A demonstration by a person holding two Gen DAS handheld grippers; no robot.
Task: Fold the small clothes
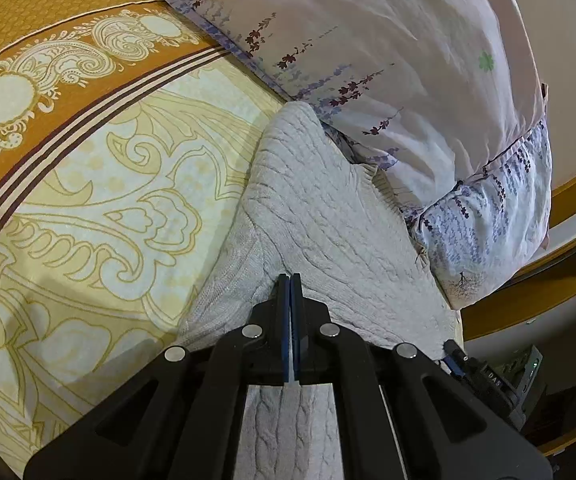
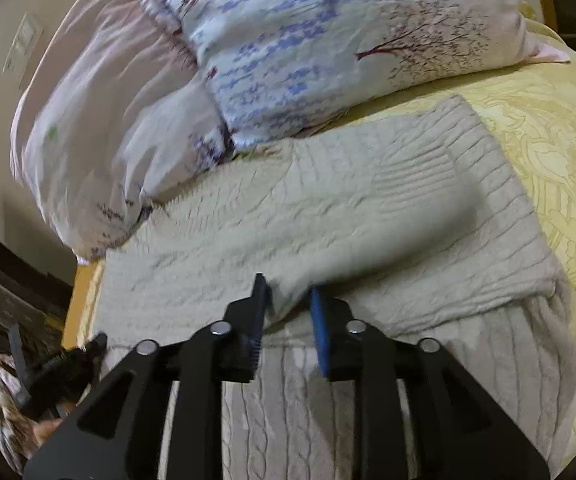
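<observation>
Cream cable-knit sweater (image 1: 327, 216) spread on patterned yellow bedsheet (image 1: 100, 200), partly folded, lying directly under and ahead of both grippers. Left gripper (image 1: 290, 280): blue-padded jaws pressed fully together, tips down at a raised crease in the knit; whether any fabric is pinched between the pads cannot be told from here. Knit runs forward and slightly right from the tips, ribbed edge meeting the floral pillow (image 1: 487, 220) to the right front. Large pale duvet (image 1: 367, 60) with purple sprigs beyond the sweater, straight ahead and above. Orange paisley border of the sheet far off to the left front. Right gripper (image 2: 288, 292): jaws parted, a fold of the sweater (image 2: 327, 200) sitting in the gap between them, pads not seen pressing on it. Right view motion-blurred. Folded-over panel of knit ahead and to the right of those tips, ribbed hem at its far right edge; lower layer with cable pattern showing beneath the gripper body. Floral pillow (image 2: 307, 52) ahead and above, duvet (image 2: 100, 128) to the left front. Wooden bed frame edge (image 2: 84, 300) just left of the sweater. Left gripper's black fingers (image 2: 60, 364) visible low at the left side of the right view.
</observation>
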